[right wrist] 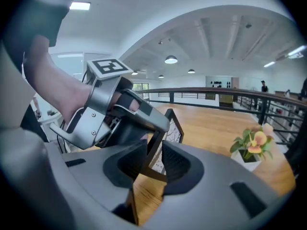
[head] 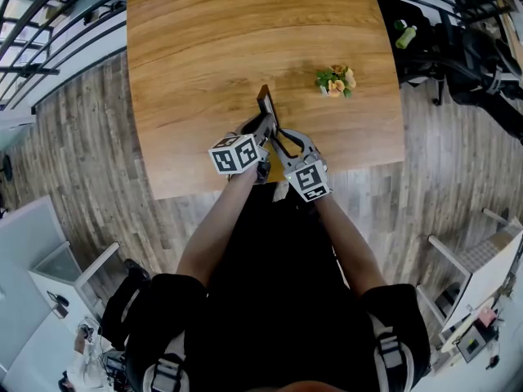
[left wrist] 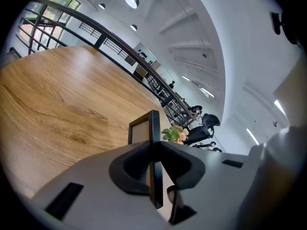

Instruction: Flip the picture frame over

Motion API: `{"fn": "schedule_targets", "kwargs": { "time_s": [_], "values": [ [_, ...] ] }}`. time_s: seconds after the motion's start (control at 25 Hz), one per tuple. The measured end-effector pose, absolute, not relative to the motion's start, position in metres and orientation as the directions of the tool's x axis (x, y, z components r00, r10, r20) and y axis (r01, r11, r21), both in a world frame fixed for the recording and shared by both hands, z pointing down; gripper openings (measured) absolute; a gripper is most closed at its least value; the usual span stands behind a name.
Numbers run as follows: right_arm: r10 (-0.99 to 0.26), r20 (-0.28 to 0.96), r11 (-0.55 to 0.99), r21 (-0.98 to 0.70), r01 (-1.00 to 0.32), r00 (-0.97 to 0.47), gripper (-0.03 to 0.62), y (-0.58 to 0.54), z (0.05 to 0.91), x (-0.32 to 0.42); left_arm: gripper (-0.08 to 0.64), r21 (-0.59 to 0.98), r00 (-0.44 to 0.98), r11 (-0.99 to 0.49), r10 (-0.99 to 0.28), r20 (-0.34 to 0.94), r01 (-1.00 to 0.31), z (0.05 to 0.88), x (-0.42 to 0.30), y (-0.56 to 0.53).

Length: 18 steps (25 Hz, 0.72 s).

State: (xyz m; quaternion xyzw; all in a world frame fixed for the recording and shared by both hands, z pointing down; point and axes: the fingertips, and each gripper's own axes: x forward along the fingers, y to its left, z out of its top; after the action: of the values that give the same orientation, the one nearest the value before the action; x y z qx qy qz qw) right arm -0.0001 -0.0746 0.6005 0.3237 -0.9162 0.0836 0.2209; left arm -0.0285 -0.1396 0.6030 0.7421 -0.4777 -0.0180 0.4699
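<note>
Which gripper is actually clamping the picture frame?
The left gripper: its pads press both sides of the picture frame; the right gripper only straddles it, with a gap.

Tabletop (head: pixel 204 39): warm brown wood with darker flowing grain. Picture frame (head: pixel 266 104): black rim. One face, seen in the right gripper view, is pale with fine dark line work. Left tool (left wrist: pixel 154 164) and right tool (right wrist: pixel 153 159): grey bodies, black ribbed pads (left wrist: pixel 130 169), white cubes bearing black square markers. Potted flowers (head: pixel 336 81), right of the frame: green leaves, peach and orange blooms, white pot. Floor (head: pixel 90 137): grey-brown planks.
</note>
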Motion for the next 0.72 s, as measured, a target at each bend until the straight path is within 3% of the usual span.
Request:
{"fn": "schedule_targets", "kwargs": {
  "time_s": [0.24, 0.48, 0.72],
  "values": [
    [-0.566, 0.452, 0.718, -0.139, -0.682, -0.689, 0.112, -0.089, 0.610, 0.023, 0.081, 0.714, 0.552, -0.128, -0.731, 0.401, -0.688, 0.601, -0.043, -0.134],
    [-0.510, 0.471, 0.729, -0.208, -0.653, -0.720, 0.120, -0.090, 0.625, 0.027, 0.081, 0.676, 0.591, -0.215, -0.704, 0.393, -0.705, 0.597, -0.043, -0.127],
    [-0.430, 0.470, 0.751, -0.288, -0.594, -0.771, 0.172, -0.091, 0.634, 0.026, 0.081, 0.721, 0.698, -0.323, -0.648, 0.303, -0.613, 0.582, -0.034, -0.117]
  ]
}}
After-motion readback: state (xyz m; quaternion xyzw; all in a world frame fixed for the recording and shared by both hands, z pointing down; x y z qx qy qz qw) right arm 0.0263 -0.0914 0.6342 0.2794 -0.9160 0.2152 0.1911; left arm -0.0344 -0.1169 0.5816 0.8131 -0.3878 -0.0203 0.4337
